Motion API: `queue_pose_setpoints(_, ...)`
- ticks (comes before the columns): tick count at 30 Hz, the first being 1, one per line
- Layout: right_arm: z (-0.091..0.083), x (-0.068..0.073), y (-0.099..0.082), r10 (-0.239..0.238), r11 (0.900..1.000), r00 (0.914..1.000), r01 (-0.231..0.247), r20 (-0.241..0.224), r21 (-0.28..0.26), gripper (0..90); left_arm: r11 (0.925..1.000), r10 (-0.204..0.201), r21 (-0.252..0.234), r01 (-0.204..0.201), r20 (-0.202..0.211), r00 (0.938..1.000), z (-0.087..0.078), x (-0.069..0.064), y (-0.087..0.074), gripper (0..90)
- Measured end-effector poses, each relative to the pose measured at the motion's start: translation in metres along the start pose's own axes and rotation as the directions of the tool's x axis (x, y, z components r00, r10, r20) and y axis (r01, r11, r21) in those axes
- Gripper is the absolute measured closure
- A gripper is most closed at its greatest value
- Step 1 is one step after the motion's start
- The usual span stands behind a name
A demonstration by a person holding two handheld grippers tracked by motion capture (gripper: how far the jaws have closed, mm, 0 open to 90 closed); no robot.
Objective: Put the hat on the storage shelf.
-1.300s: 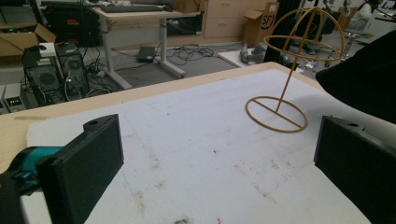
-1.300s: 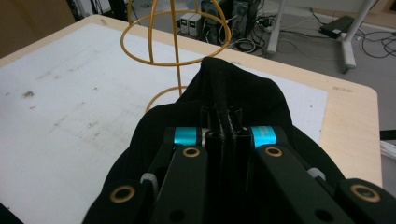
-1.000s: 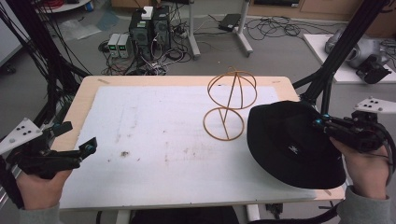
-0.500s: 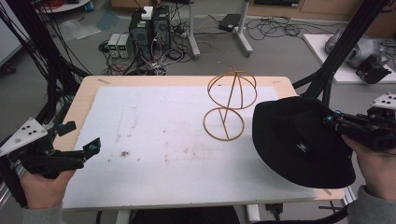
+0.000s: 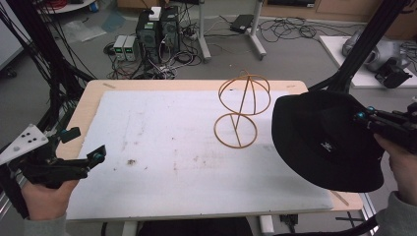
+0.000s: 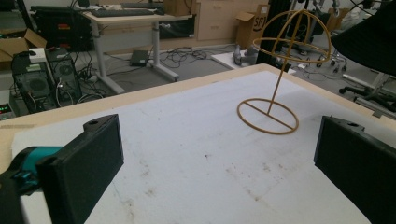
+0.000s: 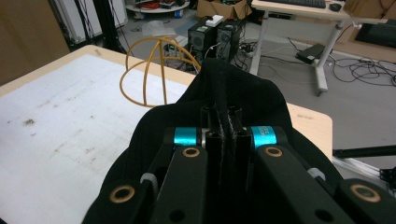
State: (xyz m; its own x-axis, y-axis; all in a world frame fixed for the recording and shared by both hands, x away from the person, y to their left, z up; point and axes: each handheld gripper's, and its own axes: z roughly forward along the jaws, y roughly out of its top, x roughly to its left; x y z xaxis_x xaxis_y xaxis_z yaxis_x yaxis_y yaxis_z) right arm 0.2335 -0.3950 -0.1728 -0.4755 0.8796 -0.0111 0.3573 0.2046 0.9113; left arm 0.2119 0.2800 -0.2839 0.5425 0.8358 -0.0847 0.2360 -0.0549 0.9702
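A black bucket hat [image 5: 324, 140] hangs in the air over the table's right edge, its brim pinched by my right gripper [image 5: 361, 118], which is shut on it. In the right gripper view the jaws press together on the black hat [image 7: 233, 88]. A yellow wire hat stand [image 5: 242, 110] rises upright from a ring base on the white mat, just left of the hat; the wire stand [image 6: 280, 70] and wire stand [image 7: 156, 70] appear from both grippers. My left gripper [image 5: 83, 145] rests at the table's left front edge, open and holding nothing, its wide-apart fingers [image 6: 88, 163] over the mat.
The white mat [image 5: 167, 147] covers most of the wooden table [image 5: 93, 88] and carries small dark specks near the left front. Computer towers [image 5: 157, 29], cables and desk legs stand on the floor beyond the far edge. Black frame poles [image 5: 364, 44] rise at the right.
My right gripper has lifted the hat and drawn it rightward, away from the stand. The left gripper has shifted slightly toward the front left.
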Motion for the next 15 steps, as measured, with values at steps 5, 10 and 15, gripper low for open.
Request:
queue_pose_setpoints(5, 0.000, 0.001, 0.012, -0.008, 0.9999, 0.9999, 0.008, -0.007, -0.011, 88.6, 1.0000, 0.000, 0.005, 0.000, 0.000, 1.0000, 0.001, 0.000, -0.001, 1.7)
queue_pose_setpoints(10, 0.000, 0.006, 0.027, -0.023, 0.9993, 0.9996, 0.023, -0.016, -0.029, 88.6, 1.0000, -0.001, 0.004, 0.001, 0.002, 1.0000, 0.001, 0.000, -0.001, 1.7)
queue_pose_setpoints(15, 0.003, 0.009, 0.040, -0.034, 0.9986, 0.9992, 0.034, -0.020, -0.040, 88.5, 1.0000, -0.008, -0.005, 0.008, 0.008, 0.9999, 0.000, 0.000, 0.000, 1.7)
